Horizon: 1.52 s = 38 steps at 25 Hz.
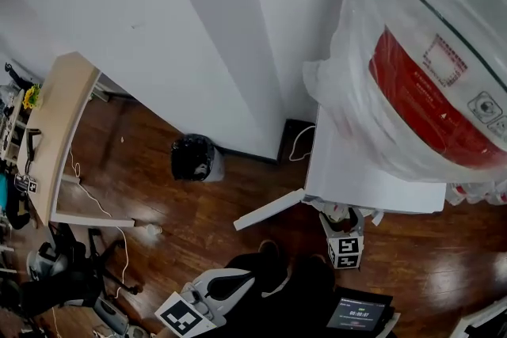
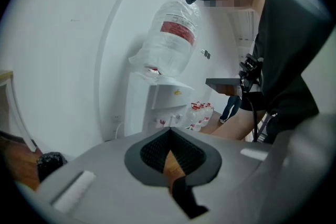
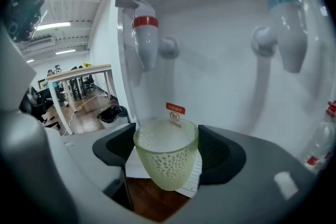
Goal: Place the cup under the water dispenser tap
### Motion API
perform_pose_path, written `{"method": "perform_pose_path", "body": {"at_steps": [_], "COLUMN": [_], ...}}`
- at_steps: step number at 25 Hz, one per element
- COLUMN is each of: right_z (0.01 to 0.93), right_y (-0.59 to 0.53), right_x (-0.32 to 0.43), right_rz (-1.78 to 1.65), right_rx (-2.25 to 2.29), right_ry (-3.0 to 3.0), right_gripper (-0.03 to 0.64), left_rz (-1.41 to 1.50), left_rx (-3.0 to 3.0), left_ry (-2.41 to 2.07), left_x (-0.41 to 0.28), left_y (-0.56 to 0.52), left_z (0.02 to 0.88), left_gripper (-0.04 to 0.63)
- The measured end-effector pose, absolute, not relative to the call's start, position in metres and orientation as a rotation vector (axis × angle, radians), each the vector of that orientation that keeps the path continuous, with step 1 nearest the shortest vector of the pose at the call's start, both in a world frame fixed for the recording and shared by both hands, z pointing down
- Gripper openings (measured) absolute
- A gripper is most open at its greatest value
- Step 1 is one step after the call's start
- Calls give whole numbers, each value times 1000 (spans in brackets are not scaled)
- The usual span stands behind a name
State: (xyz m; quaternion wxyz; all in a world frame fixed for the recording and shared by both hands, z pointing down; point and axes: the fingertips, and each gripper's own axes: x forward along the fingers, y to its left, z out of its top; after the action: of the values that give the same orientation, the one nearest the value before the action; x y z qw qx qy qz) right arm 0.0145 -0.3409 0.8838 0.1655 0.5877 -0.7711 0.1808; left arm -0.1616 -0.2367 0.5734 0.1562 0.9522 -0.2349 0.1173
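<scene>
A pale green dimpled glass cup (image 3: 167,157) stands upright between the dark pads of my right gripper (image 3: 167,145), which is shut on it. The cup hangs in the white water dispenser's (image 3: 220,81) recess, below and a little right of the red-capped tap (image 3: 146,39); the blue-capped tap (image 3: 286,29) is further right. In the head view the right gripper (image 1: 344,237) sits at the dispenser's (image 1: 372,170) front, under the big bottle (image 1: 428,67). My left gripper (image 2: 169,136) is shut on nothing, low and away from the dispenser (image 2: 157,102); its marker cube shows at the head view's bottom (image 1: 186,317).
A black bin (image 1: 192,157) stands by the white wall left of the dispenser. A wooden desk (image 1: 59,123) with chairs and cables is at far left. A white panel (image 1: 268,210) juts from the dispenser's base. Packed small bottles (image 2: 199,113) lie beyond it.
</scene>
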Motion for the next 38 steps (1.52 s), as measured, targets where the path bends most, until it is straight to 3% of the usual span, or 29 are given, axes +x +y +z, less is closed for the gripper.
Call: {"method": "perform_pose_path", "body": {"at_steps": [22, 24, 26, 30, 36, 38], "right_z": [897, 902, 906, 873, 761, 713], "right_y": [-345, -344, -341, -317, -267, -261], "right_x": [7, 5, 5, 12, 13, 16], "right_rz": [623, 678, 731, 777, 806, 801], "right_rx": [1692, 1654, 1609, 1566, 1438, 1440], "right_ry": [-2201, -2200, -2184, -2122, -2161, -2196], "right_gripper": [368, 374, 446, 451, 335, 230], "left_rz": [323, 323, 324, 302, 301, 279], "left_rx": [2666, 2661, 2668, 2686, 2751, 2788], "left_ry": [-752, -742, -716, -664, -485, -448], "left_x": [-174, -173, -168, -160, -137, -125], "left_y": [-233, -232, -231, -231, -235, -245], "left_z": [588, 588, 586, 555, 491, 473], "left_gripper": [2, 2, 2, 2, 2, 2]}}
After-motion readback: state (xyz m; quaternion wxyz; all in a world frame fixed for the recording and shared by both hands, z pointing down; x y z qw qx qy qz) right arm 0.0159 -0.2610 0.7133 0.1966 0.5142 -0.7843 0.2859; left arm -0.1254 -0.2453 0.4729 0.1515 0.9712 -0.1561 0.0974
